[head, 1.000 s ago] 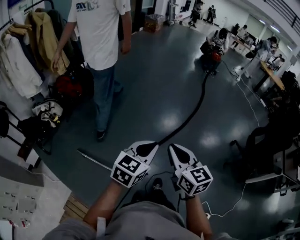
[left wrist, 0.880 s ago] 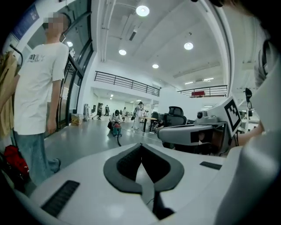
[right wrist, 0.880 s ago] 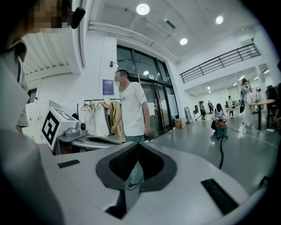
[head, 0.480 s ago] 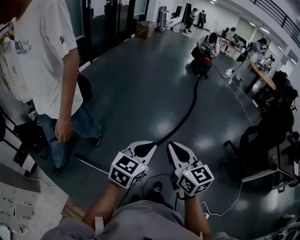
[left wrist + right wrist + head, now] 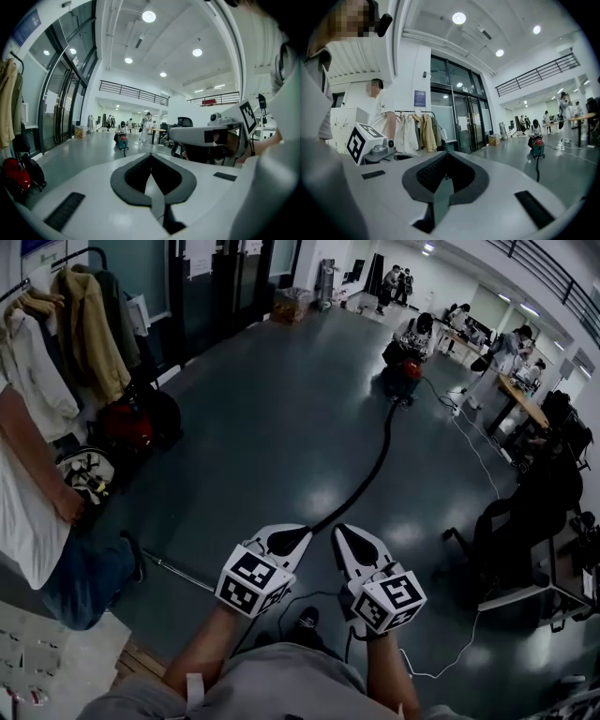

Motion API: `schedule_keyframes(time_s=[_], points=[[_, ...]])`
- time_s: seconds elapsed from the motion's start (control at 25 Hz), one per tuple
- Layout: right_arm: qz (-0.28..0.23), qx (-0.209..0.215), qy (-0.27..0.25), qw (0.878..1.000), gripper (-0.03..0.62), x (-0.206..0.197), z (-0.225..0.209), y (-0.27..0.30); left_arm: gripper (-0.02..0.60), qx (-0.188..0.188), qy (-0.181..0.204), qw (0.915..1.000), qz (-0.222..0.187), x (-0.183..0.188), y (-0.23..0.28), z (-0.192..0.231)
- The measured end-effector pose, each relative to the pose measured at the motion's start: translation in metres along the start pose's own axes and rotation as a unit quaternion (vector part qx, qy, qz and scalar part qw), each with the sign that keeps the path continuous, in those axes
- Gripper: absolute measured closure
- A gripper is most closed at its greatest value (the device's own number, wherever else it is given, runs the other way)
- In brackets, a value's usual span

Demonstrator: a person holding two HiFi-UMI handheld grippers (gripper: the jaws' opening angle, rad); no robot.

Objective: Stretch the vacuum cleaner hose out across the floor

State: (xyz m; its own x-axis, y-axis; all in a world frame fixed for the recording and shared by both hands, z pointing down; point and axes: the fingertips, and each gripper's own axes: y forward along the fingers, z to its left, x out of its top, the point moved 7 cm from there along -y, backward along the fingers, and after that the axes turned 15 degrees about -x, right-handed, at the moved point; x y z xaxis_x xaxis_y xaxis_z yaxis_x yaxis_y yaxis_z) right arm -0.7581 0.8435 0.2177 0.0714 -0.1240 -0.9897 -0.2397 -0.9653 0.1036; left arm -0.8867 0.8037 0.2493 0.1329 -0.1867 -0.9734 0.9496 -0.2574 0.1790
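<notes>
No word, number or brand can be read anywhere. The only clear printed marks are black-and-white square code patterns, without letters. They stand on the left marker cube (image 5: 253, 579) of the left gripper (image 5: 302, 534) and on the right marker cube (image 5: 389, 601) of the right gripper (image 5: 349, 538). A blue sign (image 5: 419, 98) hangs just left of the glass doors (image 5: 480, 123), and pale sheets (image 5: 463, 123) are stuck on those doors. The print on both is too small to read.
</notes>
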Motion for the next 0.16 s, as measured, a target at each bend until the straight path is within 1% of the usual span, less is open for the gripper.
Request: schedule_keyframes(time_s=[0.16], points=[[0.002, 0.004, -0.001, 1.0, 0.583, 0.0011, -0.0015, -0.0027, 0.574, -0.001, 0.002, 1.0, 0.003, 0.0012, 0.0022, -0.0048]])
